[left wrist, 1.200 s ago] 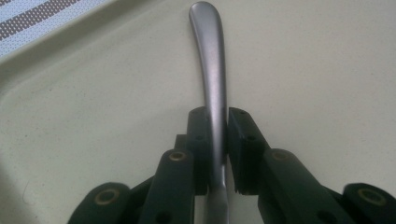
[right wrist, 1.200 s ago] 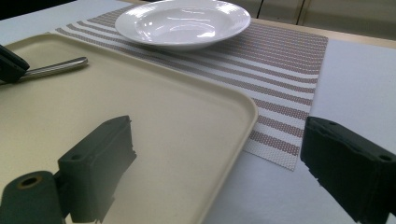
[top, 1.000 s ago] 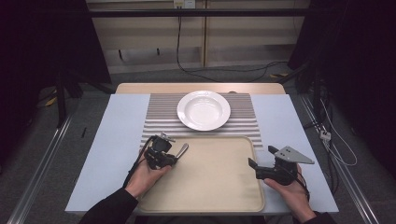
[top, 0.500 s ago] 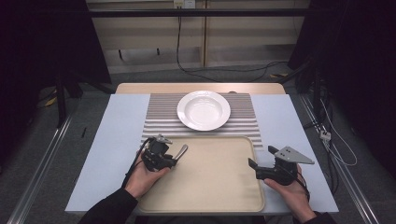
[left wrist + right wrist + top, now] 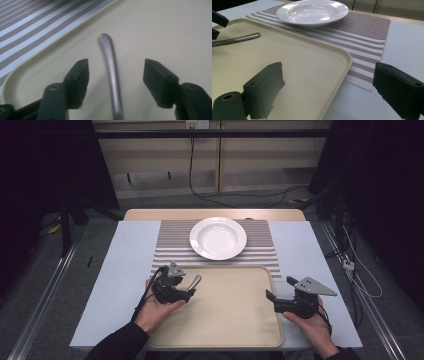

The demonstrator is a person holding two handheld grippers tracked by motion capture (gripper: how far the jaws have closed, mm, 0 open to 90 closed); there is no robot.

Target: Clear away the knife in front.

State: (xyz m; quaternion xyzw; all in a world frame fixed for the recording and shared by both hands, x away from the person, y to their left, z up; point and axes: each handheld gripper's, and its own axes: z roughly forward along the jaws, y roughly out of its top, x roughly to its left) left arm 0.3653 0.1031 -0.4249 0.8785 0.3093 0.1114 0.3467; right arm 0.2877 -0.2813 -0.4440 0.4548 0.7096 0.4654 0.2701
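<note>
Dark curtains and a pale wall close off the far side of the room, with cables trailing on the floor behind the surface [image 5: 117,285], which is pale blue-white. A striped mat [image 5: 172,245] lies across its far middle, and a white plate [image 5: 218,238] sits on the mat. Near the person lies a cream tray [image 5: 230,320], its far edge just over the near edge of the mat.

On the far left corner of the tray lies a metal utensil handle [image 5: 110,67], slim and silver, with a rounded tip. From above, its long axis runs aslant, the tip pointing to the far right, toward the plate; the other end is hidden under the left claw [image 5: 188,291]. In the left gripper view the handle rests flat on the tray between the two black jaws, touching neither, its tip past their ends. These jaws have just been opening and now stand apart, with clear gaps on both sides of the handle.

The right claw [image 5: 272,292] hovers at the tray's right edge, pointing left and away from the person. Its jaws stand wide apart with nothing between them, one over the tray and the other over the bare surface beside the mat's corner.
</note>
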